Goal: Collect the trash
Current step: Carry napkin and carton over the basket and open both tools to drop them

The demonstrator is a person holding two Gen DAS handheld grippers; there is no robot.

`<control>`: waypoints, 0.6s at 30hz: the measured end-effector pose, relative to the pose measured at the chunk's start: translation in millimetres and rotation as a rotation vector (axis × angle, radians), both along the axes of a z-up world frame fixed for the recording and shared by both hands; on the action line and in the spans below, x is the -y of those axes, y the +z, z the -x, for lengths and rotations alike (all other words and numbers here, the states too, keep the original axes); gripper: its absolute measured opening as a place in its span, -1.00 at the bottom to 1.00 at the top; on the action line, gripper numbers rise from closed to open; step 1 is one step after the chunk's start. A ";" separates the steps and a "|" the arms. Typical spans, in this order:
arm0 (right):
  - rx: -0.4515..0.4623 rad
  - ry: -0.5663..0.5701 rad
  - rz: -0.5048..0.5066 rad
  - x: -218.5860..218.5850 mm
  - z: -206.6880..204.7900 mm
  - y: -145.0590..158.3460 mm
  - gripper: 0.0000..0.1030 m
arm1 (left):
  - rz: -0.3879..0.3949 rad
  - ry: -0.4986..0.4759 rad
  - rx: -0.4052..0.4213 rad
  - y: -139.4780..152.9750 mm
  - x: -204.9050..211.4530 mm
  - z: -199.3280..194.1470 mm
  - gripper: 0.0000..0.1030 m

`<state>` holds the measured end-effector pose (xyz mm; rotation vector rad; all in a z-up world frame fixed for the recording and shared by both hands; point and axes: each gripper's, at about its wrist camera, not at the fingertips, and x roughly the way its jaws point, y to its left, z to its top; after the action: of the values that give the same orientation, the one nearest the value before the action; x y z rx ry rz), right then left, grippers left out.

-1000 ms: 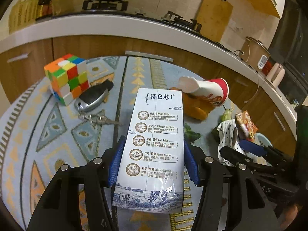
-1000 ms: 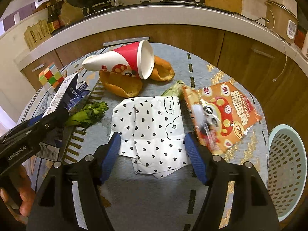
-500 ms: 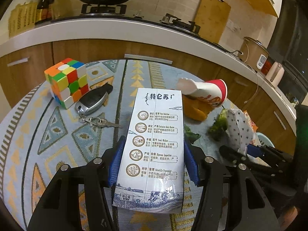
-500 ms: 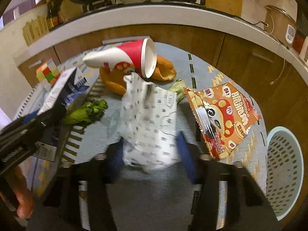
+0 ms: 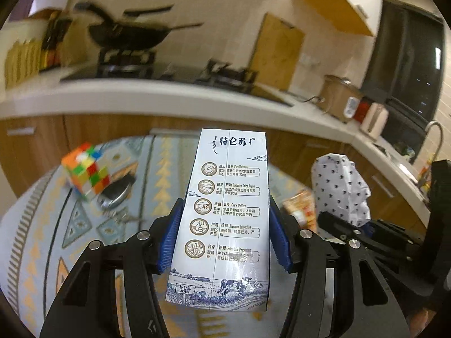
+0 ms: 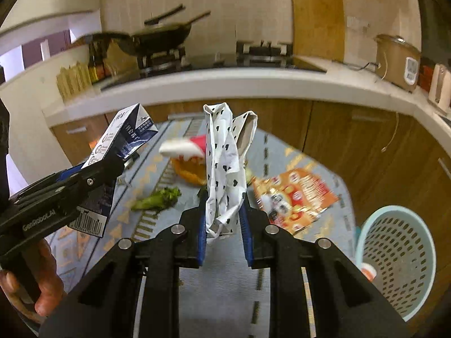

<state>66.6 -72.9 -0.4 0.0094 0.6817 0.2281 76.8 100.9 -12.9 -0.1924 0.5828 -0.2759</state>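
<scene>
- The right hand-held gripper [image 6: 222,222] has just closed its jaws on the spotted paper wrapper [image 6: 224,169], which stands upright between them, lifted clear of the surface [image 6: 220,295].
- The left hand-held gripper [image 5: 222,233] grips the milk carton [image 5: 228,214] across its width, long axis pointing away.
- The pale blue basket [image 6: 400,262] sits near right, closest to the right hand; something small lies inside.
- Snack bag [image 6: 296,197], paper cup [image 6: 183,148] and greens [image 6: 157,198] remain on the surface.

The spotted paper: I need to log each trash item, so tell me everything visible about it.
The spotted paper is thin white sheet printed with small black hearts, crumpled into a tall, creased bunch. It stands roughly upright, pinched at its lower end by the right gripper, whose jaws have just closed on it. It hangs clear of the table; nothing else touches it.
</scene>
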 end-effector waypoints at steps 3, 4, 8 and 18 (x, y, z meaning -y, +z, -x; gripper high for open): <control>0.020 -0.022 0.000 14.2 6.8 13.0 -0.65 | -0.009 -0.038 0.033 15.4 20.6 7.1 0.04; 0.026 -0.036 0.000 22.0 10.1 17.0 -0.65 | -0.013 -0.051 0.039 18.4 26.8 8.5 0.04; 0.047 -0.093 -0.009 54.5 20.8 26.6 -0.65 | -0.014 -0.112 0.044 25.7 56.9 10.5 0.04; 0.049 -0.292 -0.025 150.2 49.2 25.6 -0.65 | -0.029 -0.281 -0.010 15.9 147.6 4.7 0.05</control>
<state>17.4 -223.1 25.3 0.1260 0.6203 -0.0435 72.1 -46.6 3.0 -0.0830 0.6232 -0.5388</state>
